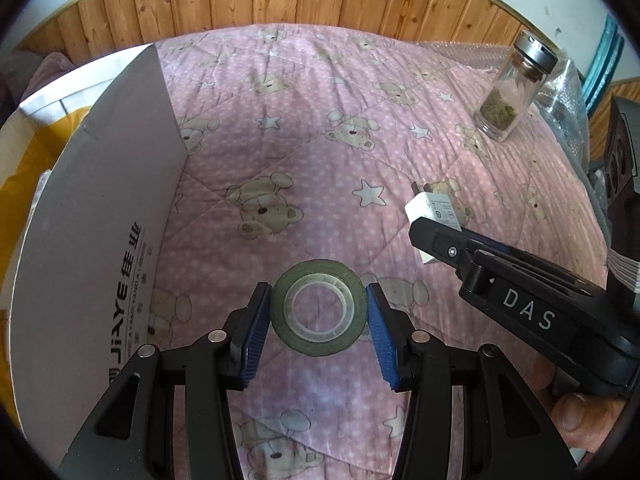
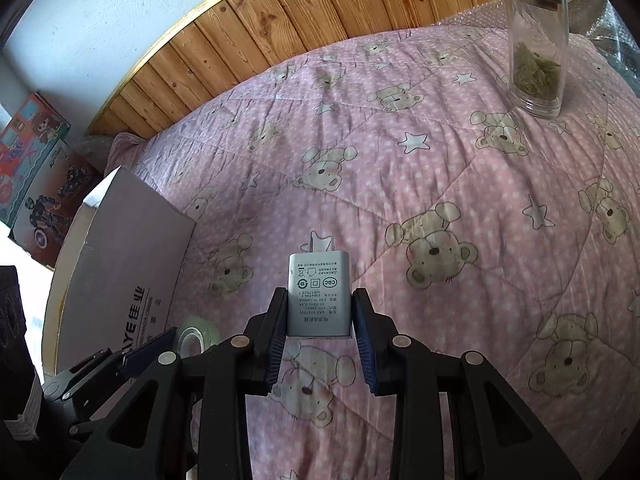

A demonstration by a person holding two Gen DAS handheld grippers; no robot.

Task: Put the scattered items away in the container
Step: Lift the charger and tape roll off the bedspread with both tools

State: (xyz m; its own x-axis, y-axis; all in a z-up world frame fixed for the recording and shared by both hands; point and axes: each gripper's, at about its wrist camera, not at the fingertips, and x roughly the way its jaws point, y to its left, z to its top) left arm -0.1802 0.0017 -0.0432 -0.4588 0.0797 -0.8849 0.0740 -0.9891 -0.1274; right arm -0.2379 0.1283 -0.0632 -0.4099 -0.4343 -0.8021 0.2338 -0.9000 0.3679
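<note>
Both tools are matte black plastic; the left gripper (image 1: 318, 312) has two slotted, angular finger arms, each pinned by round silver rivets, and ends in ribbed blue pads (image 1: 256, 332); the right gripper (image 2: 320, 332) is built alike — same rivets, same blue ribbed pads (image 2: 365, 344); seen from the left camera, its side carries white letters "DAS" and one small screw; a bare thumb (image 1: 576, 416) shows beneath its body.
</note>
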